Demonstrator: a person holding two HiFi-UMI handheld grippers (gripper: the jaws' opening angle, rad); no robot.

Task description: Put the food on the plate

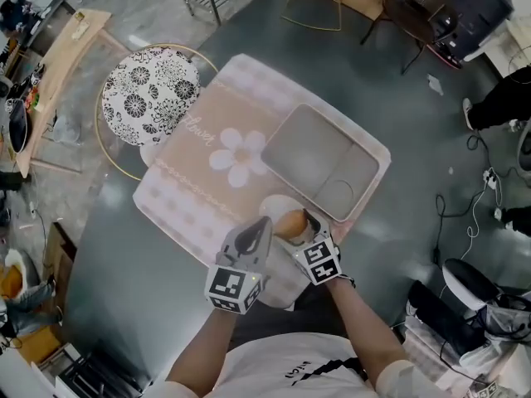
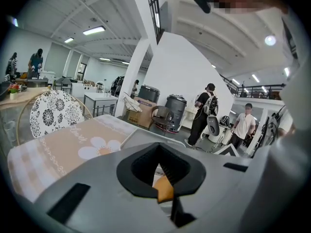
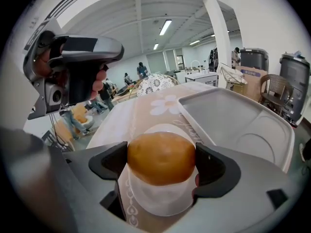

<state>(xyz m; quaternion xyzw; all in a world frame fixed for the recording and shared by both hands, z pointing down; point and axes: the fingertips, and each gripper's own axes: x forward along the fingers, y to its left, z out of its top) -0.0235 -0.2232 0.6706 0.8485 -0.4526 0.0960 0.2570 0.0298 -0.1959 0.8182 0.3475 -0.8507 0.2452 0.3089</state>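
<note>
Right gripper [image 1: 292,225] jaws clamped on either side of round golden-brown bun [image 3: 162,158]. Bun directly over small white plate [image 3: 155,205]; whether it touches plate unclear. Plate sits on beige flower-print placemat [image 1: 207,164], just beside empty grey compartment tray [image 1: 319,152]. Left gripper [image 1: 259,230] close alongside, jaws together, holding nothing. Dark grey table [image 1: 124,255] underneath.

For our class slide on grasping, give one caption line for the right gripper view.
Jaws of the right gripper clamp a golden bun over a small white plate, grey tray beside.
</note>
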